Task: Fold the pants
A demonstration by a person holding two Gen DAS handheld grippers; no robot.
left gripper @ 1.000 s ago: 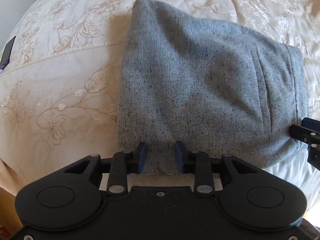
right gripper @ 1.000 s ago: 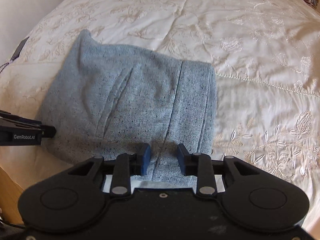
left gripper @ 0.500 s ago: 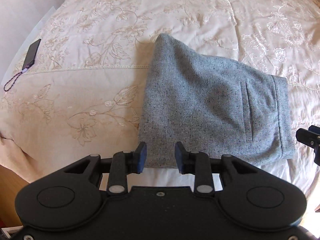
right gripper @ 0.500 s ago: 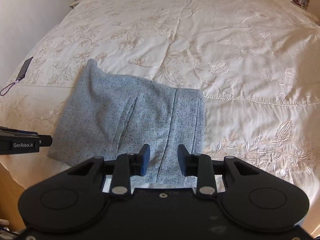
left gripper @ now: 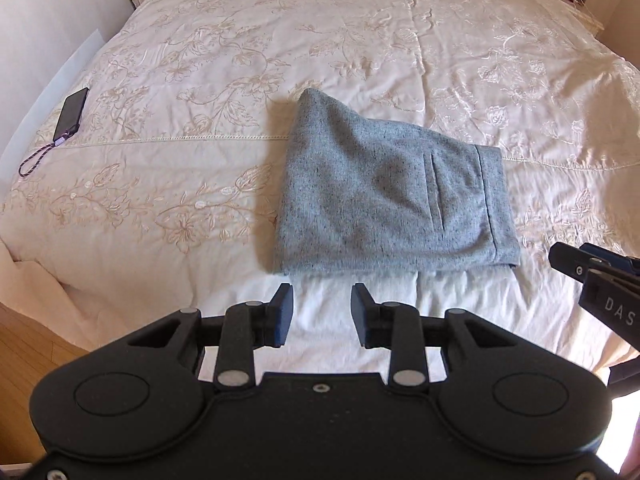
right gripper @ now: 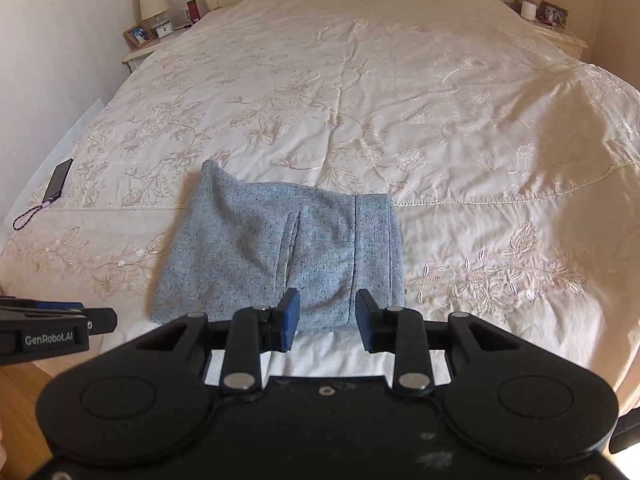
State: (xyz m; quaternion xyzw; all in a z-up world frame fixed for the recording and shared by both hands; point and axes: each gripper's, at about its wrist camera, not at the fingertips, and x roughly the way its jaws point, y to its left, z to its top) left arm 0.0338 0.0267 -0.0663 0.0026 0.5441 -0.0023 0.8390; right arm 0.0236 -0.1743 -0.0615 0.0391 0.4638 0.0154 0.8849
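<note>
- Lying flat on the bed (right gripper: 400, 92), the grey pants (left gripper: 384, 196) are folded into a compact, roughly rectangular bundle near the bed's near edge, on the embroidered cream bedspread (left gripper: 200, 80).
- Waistband end of the bundle faces right in both views; a pocket slit shows on the top layer, just left of the waistband seam.
- Left gripper (left gripper: 322, 314): jaws apart, nothing between the pads; it hangs above the white sheet strip at the bed's edge, clear of the pants' near hem. Its opening has widened slightly in the last moment.
- Right gripper (right gripper: 328, 320): jaws apart, pads empty; in its own view the pads overlap the near hem of the pants by the waistband, but no cloth is pinched. Whether the tips touch the fabric cannot be determined.
- The right gripper's tip shows at the right edge of the left wrist view, beside the waistband corner and apart from it; the left gripper's tip shows at the left edge of the right wrist view, short of the bundle's left corner.
- A dark phone (left gripper: 72, 114) with a wrist cord lies on the bedspread near the left edge of the bed, well apart from the pants.
- Bedside tables with lamps flank the headboard.
</note>
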